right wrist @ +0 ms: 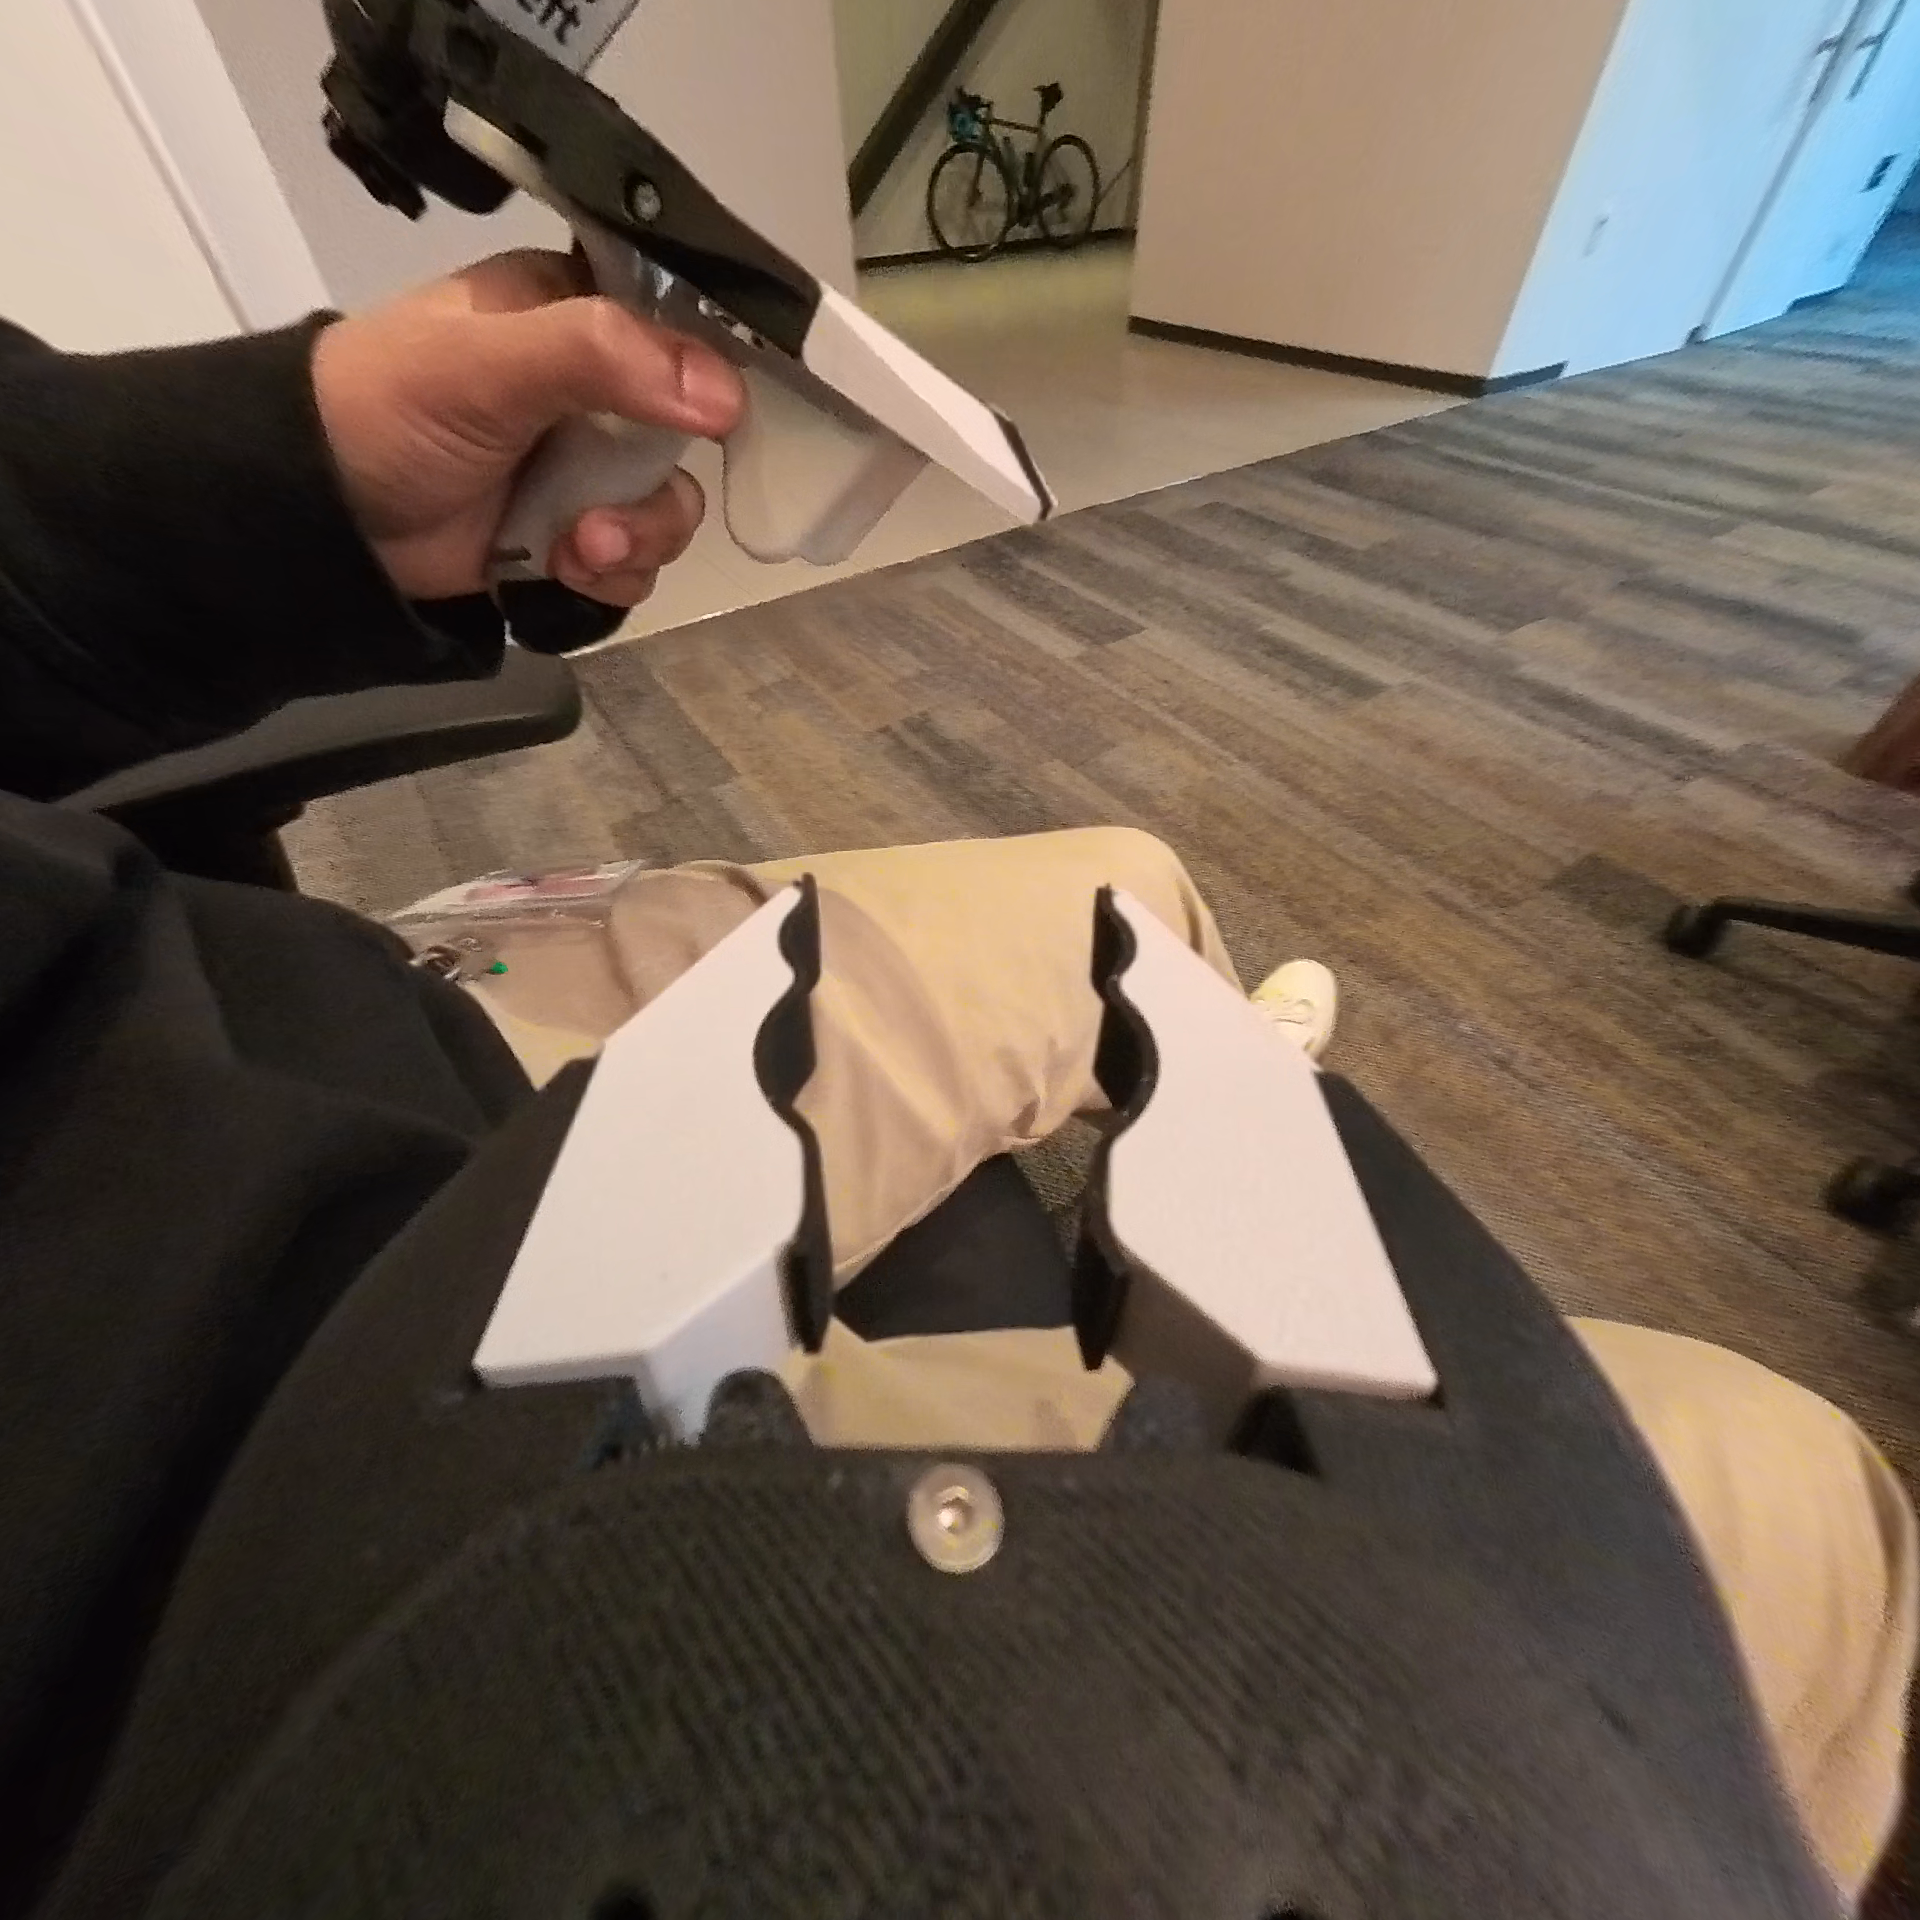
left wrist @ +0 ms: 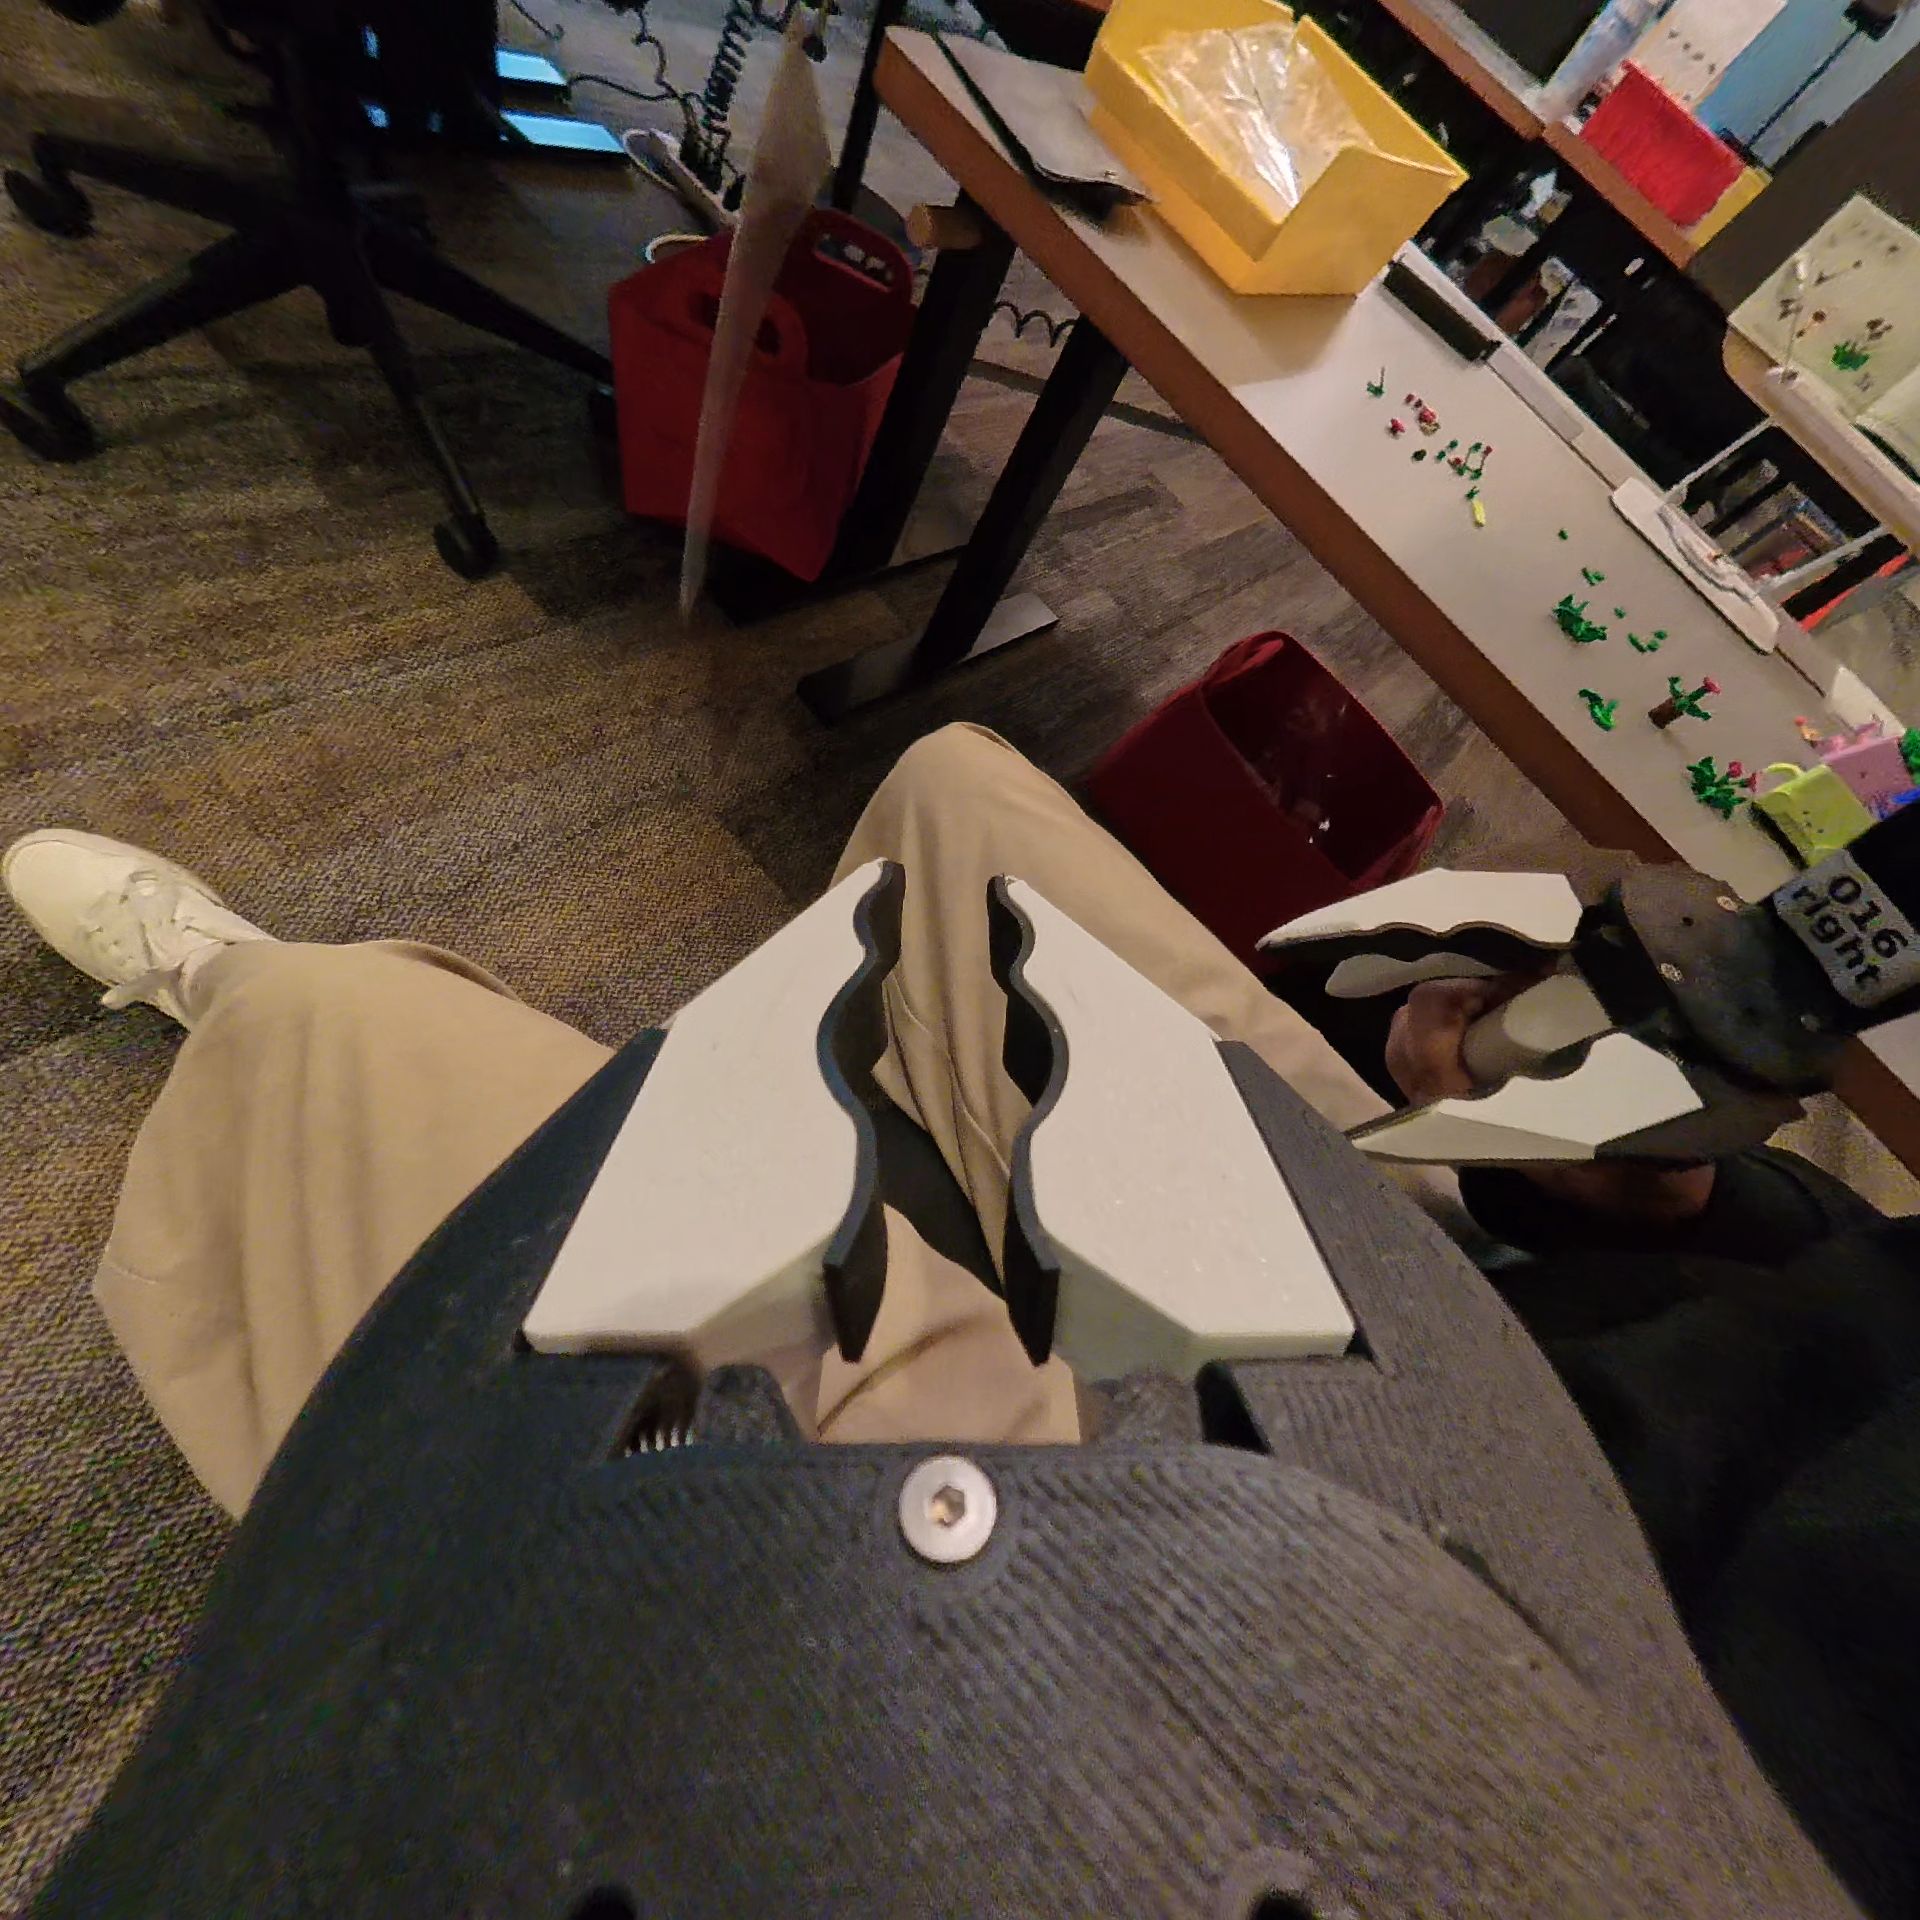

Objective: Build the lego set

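Lego pieces (left wrist: 1590, 623) — tiny, light, rigid, scattered on the white table (left wrist: 1351, 343); pinch by flat sides — left gripper (left wrist: 943, 894) and right gripper (right wrist: 956, 904) both agape, empty, off the table over the lap.

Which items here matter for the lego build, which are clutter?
Job: loose lego pieces, partly built lego models, left gripper, right gripper, both open and empty.

Clutter: yellow bin, red bags, office chair, bicycle.

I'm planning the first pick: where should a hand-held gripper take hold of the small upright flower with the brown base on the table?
Probably the brown base, from above. The flower stands upright and clear of the other pieces; its leaves and red bloom look too thin and uneven to grip.
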### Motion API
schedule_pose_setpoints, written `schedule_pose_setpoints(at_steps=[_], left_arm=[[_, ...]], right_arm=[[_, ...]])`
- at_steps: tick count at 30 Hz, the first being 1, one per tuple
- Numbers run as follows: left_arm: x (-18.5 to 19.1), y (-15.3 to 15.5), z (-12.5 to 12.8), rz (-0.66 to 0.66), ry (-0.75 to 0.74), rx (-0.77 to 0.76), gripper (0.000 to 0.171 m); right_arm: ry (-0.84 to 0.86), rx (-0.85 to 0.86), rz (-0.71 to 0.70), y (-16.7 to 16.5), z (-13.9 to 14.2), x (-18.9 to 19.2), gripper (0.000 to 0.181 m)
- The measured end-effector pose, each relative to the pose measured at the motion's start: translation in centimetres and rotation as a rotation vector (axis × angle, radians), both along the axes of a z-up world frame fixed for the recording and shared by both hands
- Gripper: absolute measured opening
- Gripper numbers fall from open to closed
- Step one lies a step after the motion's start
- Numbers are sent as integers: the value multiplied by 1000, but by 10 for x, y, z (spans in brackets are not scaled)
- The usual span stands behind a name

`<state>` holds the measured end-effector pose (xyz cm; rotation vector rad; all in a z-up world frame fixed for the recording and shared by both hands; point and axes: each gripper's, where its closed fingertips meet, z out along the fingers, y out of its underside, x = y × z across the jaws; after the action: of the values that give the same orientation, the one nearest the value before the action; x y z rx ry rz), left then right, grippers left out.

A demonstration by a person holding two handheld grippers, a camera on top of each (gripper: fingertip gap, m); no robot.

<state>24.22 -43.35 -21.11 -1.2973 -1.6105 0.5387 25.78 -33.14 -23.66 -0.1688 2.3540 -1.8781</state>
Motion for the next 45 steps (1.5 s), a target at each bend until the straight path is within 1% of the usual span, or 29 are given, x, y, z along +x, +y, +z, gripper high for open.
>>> schedule_pose_setpoints(at_steps=[3, 6, 9, 11, 15, 17, 19, 22, 23, 26, 28, 30, 33, 36, 40, 44, 45], left_arm=[[-8, 6, 4, -31, -2, -14, 15], [-14, 5, 12, -53, 9, -41, 15], [-18, -9, 20, -39, 35, -108, 16], [-20, -23, 21, -26, 45, -140, 16], [-27, -50, 16, -21, 77, -119, 15], [-30, -61, 10, -30, 93, -92, 15], [-33, -72, 0, -33, 96, -73, 15], [-34, -87, -9, -30, 117, -38, 15], [-34, -90, -9, -27, 135, -26, 15], [-35, -98, -11, -26, 179, 11, 15], [-35, -97, -12, -49, 186, 47, 15], [-34, -95, -12, -77, 183, 56, 16], [-31, -98, -10, -70, 191, 7, 16], [-29, -97, -9, -73, 193, -13, 16], [-28, -96, -15, -76, 173, -5, 16], [-25, -98, -16, -65, 175, 13, 16], [-25, -99, -17, -62, 175, 14, 16]], right_arm=[[14, -5, -34, 6, 2, -2, 52], [10, 9, -77, 13, -2, -6, 55], [-3, 44, -109, 19, -10, -10, 58], [-12, 75, -120, 22, -17, -9, 60], [-16, 116, -110, 23, -30, 1, 59], [-74, 121, -65, 17, -36, 14, 56], [-175, 132, 3, 6, -42, 30, 56], [-237, 217, 100, -12, -53, 54, 57], [-223, 249, 128, -17, -57, 61, 55], [-120, 388, 208, -28, -72, 77, 38], [-49, 496, 268, -31, -86, 87, 31], [-14, 554, 354, -32, -93, 99, 25], [-12, 540, 466, -35, -92, 117, 18], [-21, 507, 535, -40, -87, 129, 20], [24, 506, 575, -46, -90, 137, 17], [82, 487, 613, -50, -93, 148, 3], [88, 484, 621, -50, -94, 150, 2]])
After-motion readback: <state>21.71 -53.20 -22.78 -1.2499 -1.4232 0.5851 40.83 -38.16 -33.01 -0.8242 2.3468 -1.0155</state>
